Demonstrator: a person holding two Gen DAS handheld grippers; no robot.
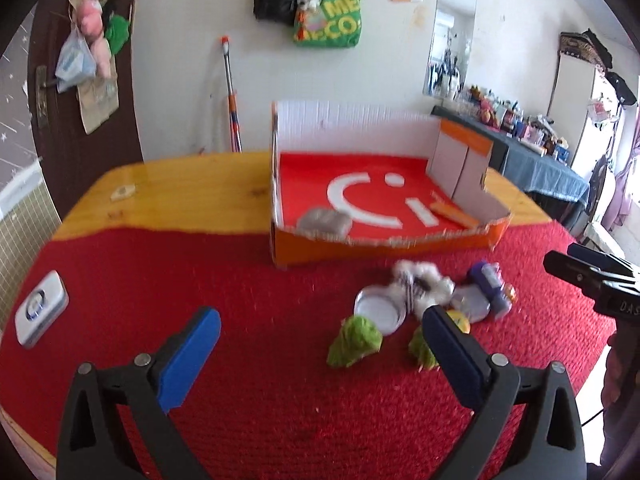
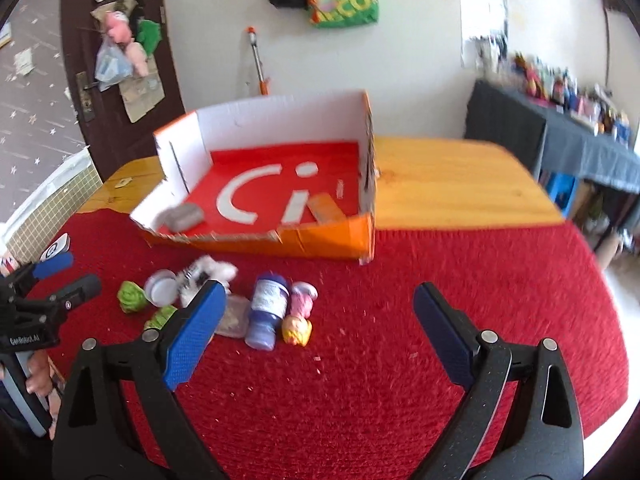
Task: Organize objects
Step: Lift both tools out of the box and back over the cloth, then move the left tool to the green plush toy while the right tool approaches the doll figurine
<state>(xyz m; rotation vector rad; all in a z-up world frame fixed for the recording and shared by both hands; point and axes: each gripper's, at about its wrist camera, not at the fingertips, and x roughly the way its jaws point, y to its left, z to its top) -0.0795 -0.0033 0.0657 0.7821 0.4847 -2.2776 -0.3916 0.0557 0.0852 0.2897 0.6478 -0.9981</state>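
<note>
An open orange cardboard box [image 1: 400, 246] [image 2: 320, 240] with a red floor holds a grey block [image 1: 324, 222] [image 2: 184, 216] and an orange stick [image 1: 454, 212] [image 2: 326, 208]. In front of it on the red mat lie two green yarn lumps [image 1: 354, 340] [image 2: 132, 296], a round tin lid [image 1: 378, 308] [image 2: 160, 286], a white fluffy toy [image 1: 420, 284] [image 2: 208, 270], a purple bottle [image 1: 490, 288] [image 2: 266, 308], a pink figure [image 2: 302, 300] and a yellow one [image 2: 297, 331]. My left gripper [image 1: 322, 332] is open and empty, near the green lumps. My right gripper [image 2: 320, 308] is open and empty, right of the pile.
A white rectangular tin [image 1: 40, 314] lies at the mat's left edge. The wooden table [image 1: 180, 192] [image 2: 460, 184] shows behind the mat. The right gripper's body [image 1: 596, 280] shows at the left wrist view's right edge. A dark-clothed side table [image 1: 540, 168] stands beyond.
</note>
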